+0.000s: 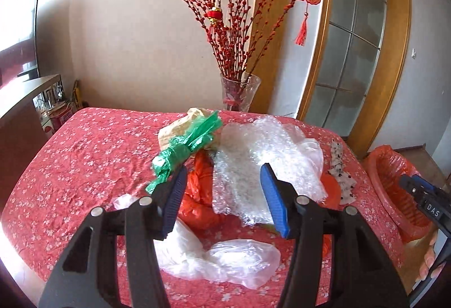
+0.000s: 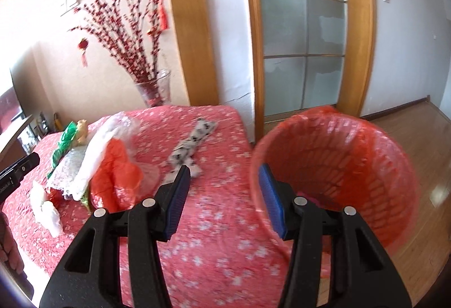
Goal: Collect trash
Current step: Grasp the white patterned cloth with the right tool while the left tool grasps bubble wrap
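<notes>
A pile of trash lies on the red flowered tablecloth (image 1: 84, 144): a green plastic bag (image 1: 183, 150), bubble wrap (image 1: 248, 164), an orange bag (image 1: 200, 195), a clear bag (image 1: 225, 254) and a black-and-white spotted scrap (image 1: 341, 169). My left gripper (image 1: 222, 200) is open and empty, just above the pile. My right gripper (image 2: 224, 199) is open and empty over the table's right edge, beside a bin lined with an orange bag (image 2: 338, 175). The spotted scrap (image 2: 191, 144) and the pile (image 2: 93, 167) lie to its left.
A glass vase of red branches (image 1: 239, 93) stands at the table's far edge by the wall. A wood-framed glass door (image 2: 301, 34) is behind the bin. A low cabinet (image 1: 25, 99) stands left of the table. The bin (image 1: 394, 184) sits off the table's right side.
</notes>
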`<state>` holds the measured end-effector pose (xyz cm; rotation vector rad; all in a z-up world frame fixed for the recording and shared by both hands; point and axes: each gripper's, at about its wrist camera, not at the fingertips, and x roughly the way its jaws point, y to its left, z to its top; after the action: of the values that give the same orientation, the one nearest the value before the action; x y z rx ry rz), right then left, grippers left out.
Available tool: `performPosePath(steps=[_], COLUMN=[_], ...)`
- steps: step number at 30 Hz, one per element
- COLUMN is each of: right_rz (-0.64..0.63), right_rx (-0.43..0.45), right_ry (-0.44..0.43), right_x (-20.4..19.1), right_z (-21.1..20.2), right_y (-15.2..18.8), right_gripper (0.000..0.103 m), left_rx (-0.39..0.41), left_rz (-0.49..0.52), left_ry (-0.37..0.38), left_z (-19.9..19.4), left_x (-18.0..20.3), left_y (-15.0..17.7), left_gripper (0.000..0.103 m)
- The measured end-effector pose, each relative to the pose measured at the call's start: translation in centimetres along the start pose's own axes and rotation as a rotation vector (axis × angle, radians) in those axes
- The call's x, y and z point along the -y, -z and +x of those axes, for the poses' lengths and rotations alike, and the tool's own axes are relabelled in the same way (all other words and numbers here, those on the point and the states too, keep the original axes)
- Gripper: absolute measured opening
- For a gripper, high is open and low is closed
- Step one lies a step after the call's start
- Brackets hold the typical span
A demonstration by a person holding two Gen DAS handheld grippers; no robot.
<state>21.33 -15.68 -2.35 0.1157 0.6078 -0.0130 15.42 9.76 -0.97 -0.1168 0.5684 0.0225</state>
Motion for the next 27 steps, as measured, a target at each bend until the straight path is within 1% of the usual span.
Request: performPosePath(steps=[2, 5, 10, 13, 17, 18, 20, 22, 24, 27], right_rz=[0.0, 0.009, 0.004, 0.032, 0.014, 0.005, -0.016, -0.029, -0.03, -0.031], right_rx=[-0.041, -0.093, -0.172, -0.229, -0.251, -0.254, -0.267, -0.262, -0.259, -0.253], right_ry=[-0.028, -0.054, -0.053, -0.061, -0.055, -0.055, -0.054, -0.049, -0.064, -0.068], right_x=[-1.3, -2.7, -4.4, -4.5, -5.3, -5.5, -5.9, -6.1, -6.0, -5.6], right_z=[2.0, 4.9, 9.3, 11.3, 12.4, 12.6, 13.0, 13.0, 12.9, 12.5], right_y=[-0.5, -1.2, -1.9, -1.8, -1.8, -1.7, -1.4, -1.3, -1.2, -1.0], right_gripper=[0.044, 0.039, 0.037, 0.037, 0.037, 0.035, 0.028, 0.024, 0.014, 0.011], left_rx=[0.001, -0.003, -0.011, -0.014, -0.021, -0.024, -0.028, -0.034, -0.04, -0.051], left_rz=[-0.008, -0.016, -0.02, -0.021, -0.023, -0.022, -0.02, -0.014, -0.006, 0.005], left_ry=[-0.004, -0.003, 0.004, 0.011, 0.021, 0.024, 0.032, 0.044, 0.058, 0.084], left_z=[0.0, 0.1, 0.5, 0.8, 1.2, 1.3, 1.6, 1.9, 2.2, 2.8], left_x=[-0.7, -1.1, -1.2, -1.3, -1.4, -1.3, -1.1, -0.7, -0.1, 1.0], left_y=[0.0, 0.1, 0.1, 0.1, 0.0, 0.0, -0.1, -0.3, -0.5, -0.9], left_gripper=[0.054, 0.054, 0.054, 0.054, 0.054, 0.054, 0.054, 0.054, 0.054, 0.054])
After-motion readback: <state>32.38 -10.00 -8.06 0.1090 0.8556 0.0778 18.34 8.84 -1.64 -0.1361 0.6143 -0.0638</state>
